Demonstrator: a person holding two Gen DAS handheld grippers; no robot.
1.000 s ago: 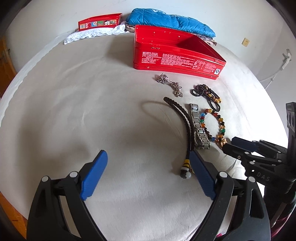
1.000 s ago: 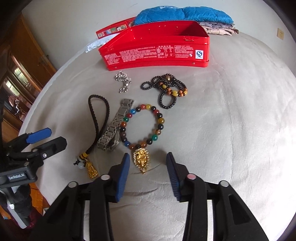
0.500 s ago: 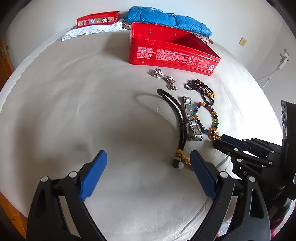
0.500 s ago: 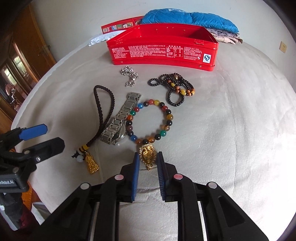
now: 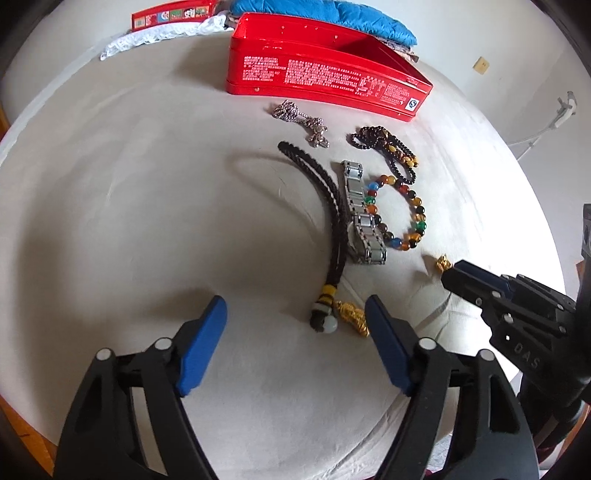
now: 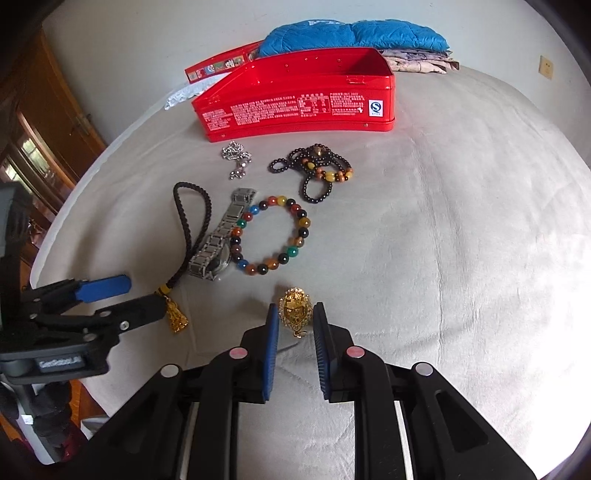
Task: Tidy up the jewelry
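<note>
Your right gripper (image 6: pixel 294 319) is clamped on the gold pendant (image 6: pixel 293 309) for lifting; your left gripper (image 5: pixel 295 338), jaws apart and just closing, brackets nothing, its tassel charm (image 5: pixel 352 316) at two o'clock.

Red tin (image 5: pixel 325 79) print too small to read; blue bundle (image 5: pixel 332 11) cut off by top edge.

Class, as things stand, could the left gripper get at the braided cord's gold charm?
Probably yes: the left gripper stands open just short of the gold charm, with nothing between; the right gripper is busy on the lion pendant.
</note>
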